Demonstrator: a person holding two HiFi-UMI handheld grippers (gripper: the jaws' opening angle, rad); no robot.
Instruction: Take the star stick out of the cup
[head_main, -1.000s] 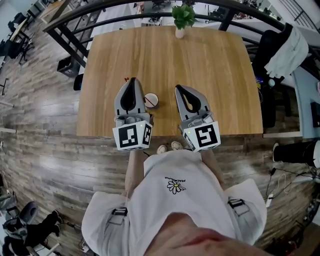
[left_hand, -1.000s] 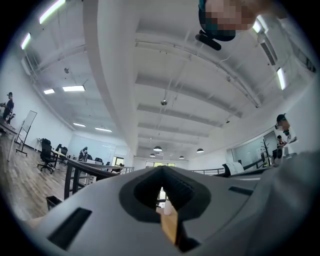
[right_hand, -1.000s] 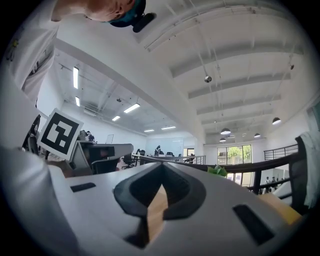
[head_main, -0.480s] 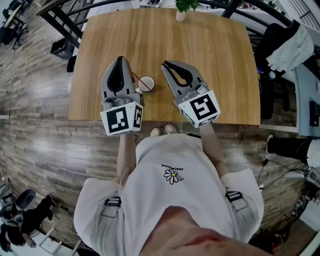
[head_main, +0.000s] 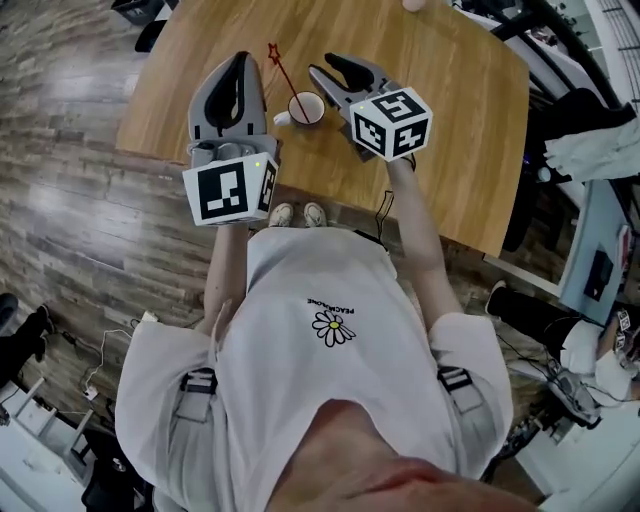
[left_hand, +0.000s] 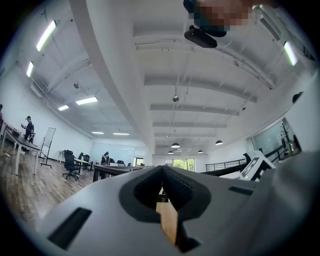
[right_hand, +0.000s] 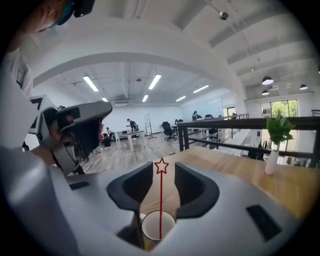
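A white cup (head_main: 305, 107) stands near the front edge of the wooden table (head_main: 455, 150). A thin red star stick (head_main: 285, 75) leans out of it toward the far left. My left gripper (head_main: 243, 60) hovers just left of the cup, shut with nothing in it; its view shows only the shut jaws (left_hand: 161, 169) and the ceiling. My right gripper (head_main: 322, 70) is just right of the cup, angled left. Its jaws have just been opening and stand open (right_hand: 162, 172). The cup (right_hand: 159, 226) and the stick (right_hand: 161, 200) show through their gap, untouched.
A small plant in a white vase (right_hand: 272, 150) stands at the table's far edge, with a black railing (right_hand: 240, 125) behind it. The left gripper (right_hand: 75, 127) shows at the left of the right gripper view. The person's shoes (head_main: 297, 214) are under the table's front edge.
Both grippers have moved forward over the table to flank the cup. The right gripper has swung down and left toward the cup, and its jaws have opened.
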